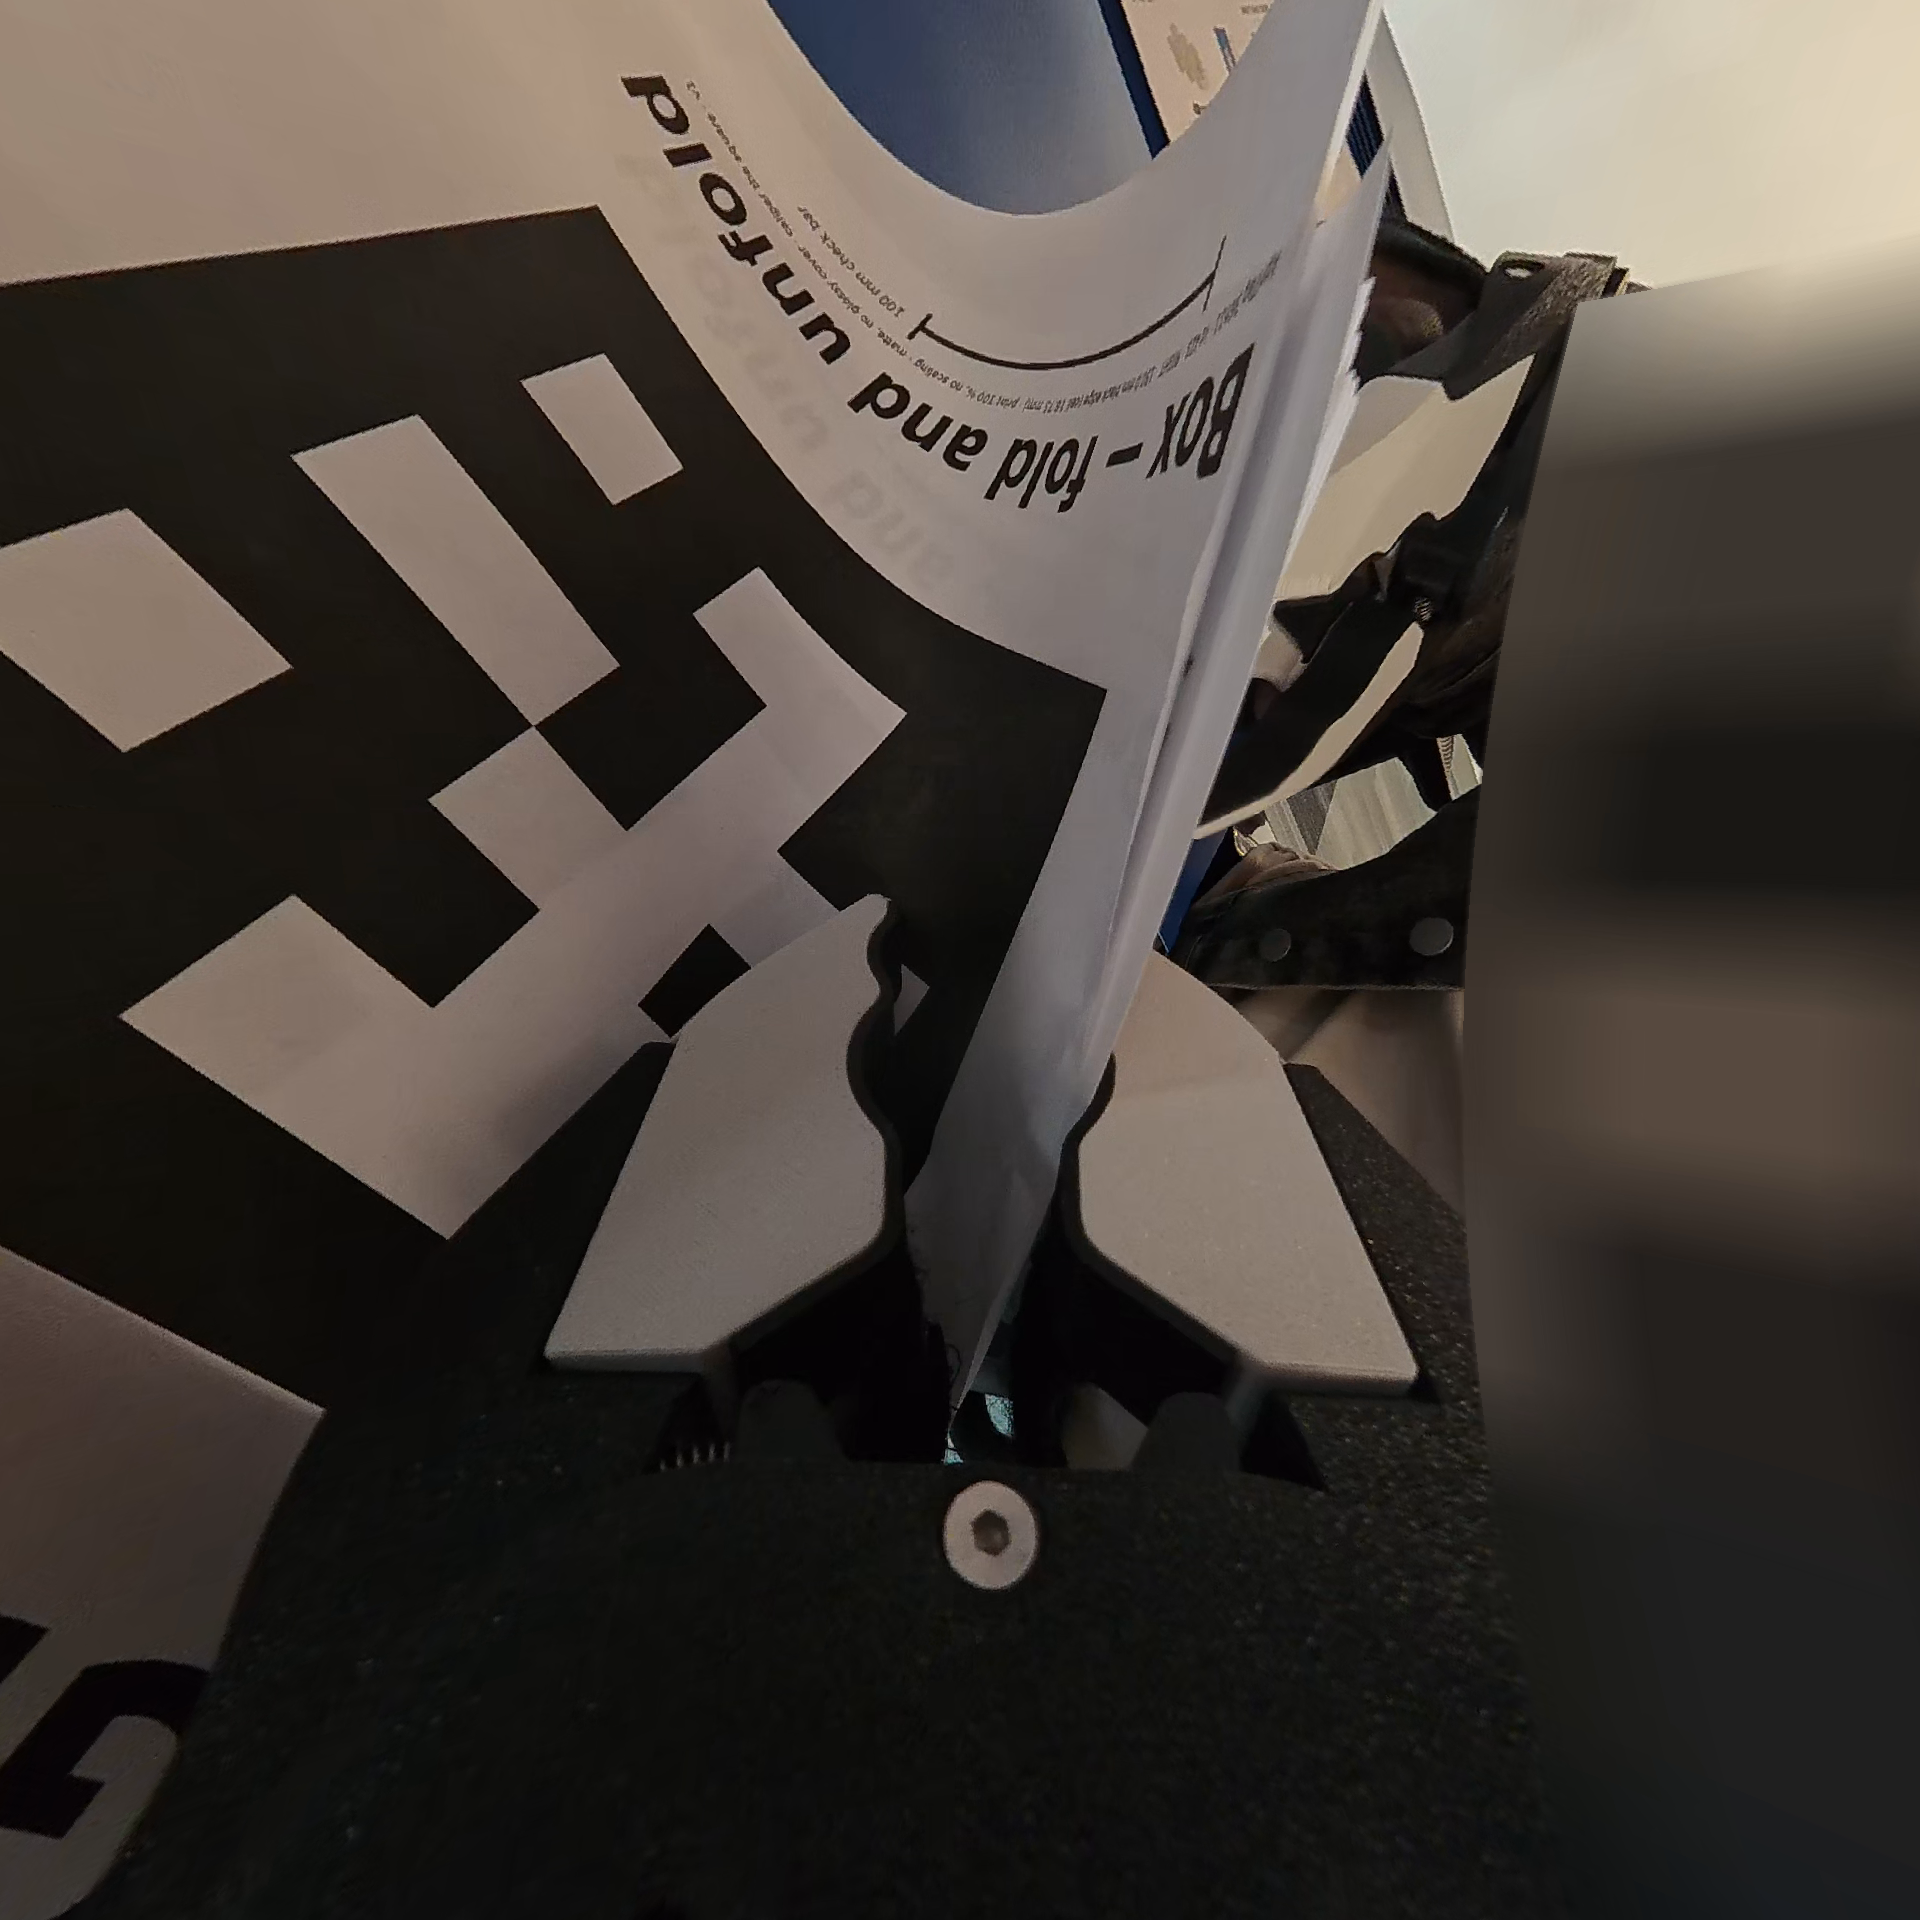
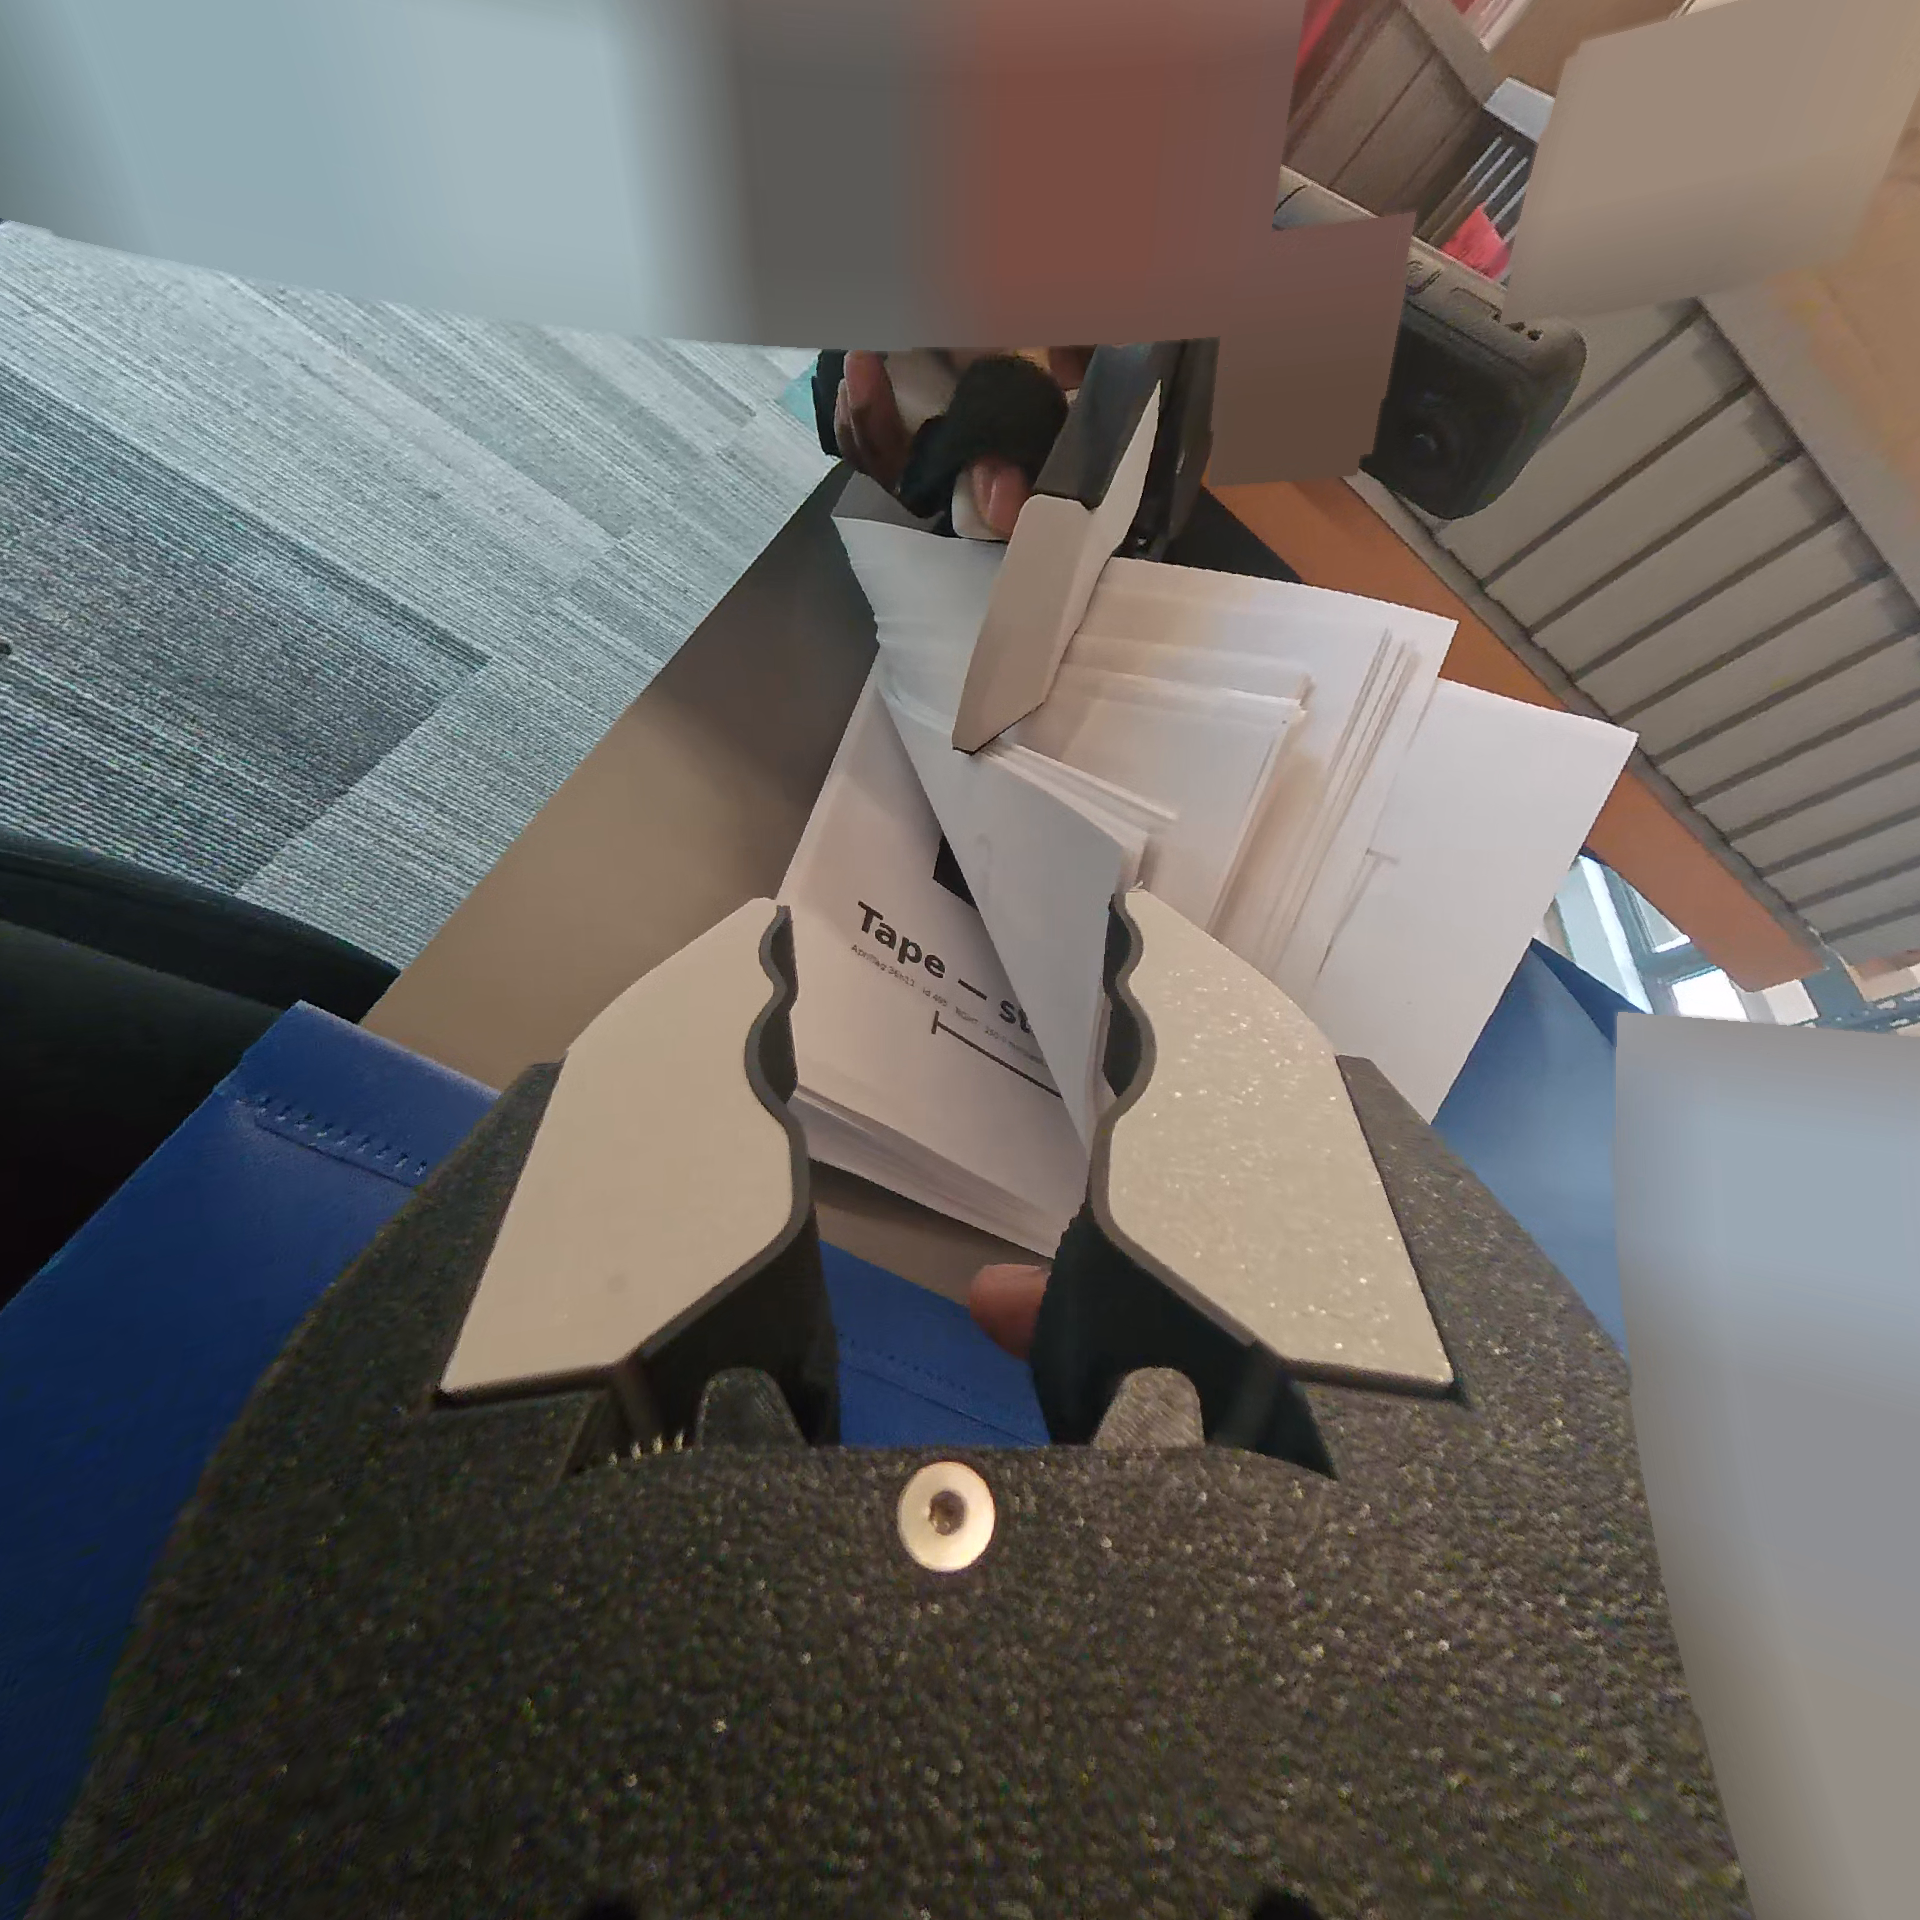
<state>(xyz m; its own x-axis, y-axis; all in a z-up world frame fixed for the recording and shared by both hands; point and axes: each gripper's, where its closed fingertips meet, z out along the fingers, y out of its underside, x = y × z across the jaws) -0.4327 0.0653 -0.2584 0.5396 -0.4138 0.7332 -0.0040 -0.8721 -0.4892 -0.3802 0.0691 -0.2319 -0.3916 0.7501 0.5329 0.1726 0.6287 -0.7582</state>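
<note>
My left gripper (image 1: 1013,987) is shut on a bundle of white paper sheets (image 1: 1049,1091) that stand on edge between its fingers. The front sheet (image 1: 520,623), printed with a large black-and-white square pattern and text, curls away to the left. In the right wrist view the left gripper (image 2: 987,727) pinches these lifted sheets (image 2: 1039,883) above a paper stack (image 2: 914,1132) on a table. My right gripper (image 2: 945,909) is open just in front of the stack. The lifted sheets' edge stands between its fingers, close to the right finger (image 2: 1226,1091).
The stack lies on a grey-brown table (image 2: 644,831), with more white sheets (image 2: 1507,831) fanned behind it. A blue fabric item (image 2: 260,1247) lies below my right gripper. Grey carpet (image 2: 260,520) is to the left and slatted blinds (image 2: 1714,644) are to the right. A hand (image 2: 987,468) holds the left gripper. Across from one pair of fingers to the other is roughly 7 cm.
</note>
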